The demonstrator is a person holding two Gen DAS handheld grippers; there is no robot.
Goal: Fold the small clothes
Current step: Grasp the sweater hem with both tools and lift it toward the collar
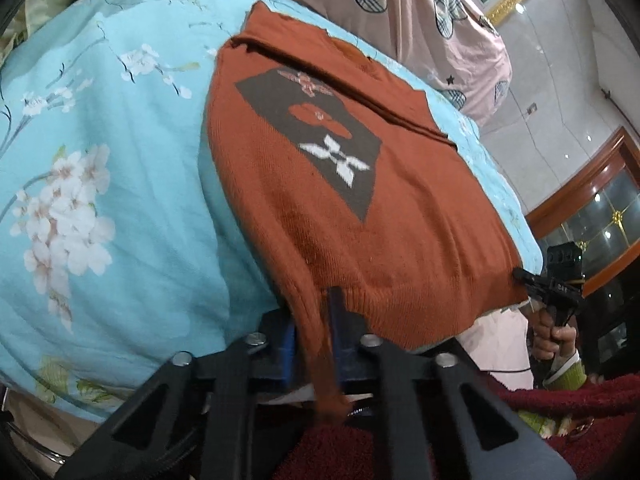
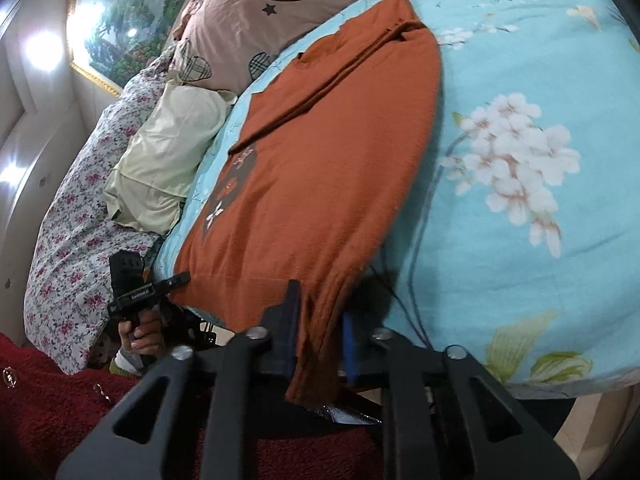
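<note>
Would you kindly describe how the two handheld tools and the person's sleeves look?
Both the left tool and the right tool are black, with blue pads, angular cut-out linkages and silver bolts, and a pistol-style handle. The sleeve has a yellow-green cuff under dark red fleece.

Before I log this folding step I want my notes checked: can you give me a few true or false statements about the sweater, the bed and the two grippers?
1. The sweater is orange with a dark patch bearing a white flower shape. True.
2. It lies on a plain white sheet. False: it lies on a light blue bedspread printed with pale blossoms.
3. The left gripper is shut on the sweater's bottom edge. True.
4. The right gripper hangs open, away from the cloth. False: it is shut on the bottom edge at the other corner.
5. The sweater is rolled into a ball. False: it lies spread flat.
</note>
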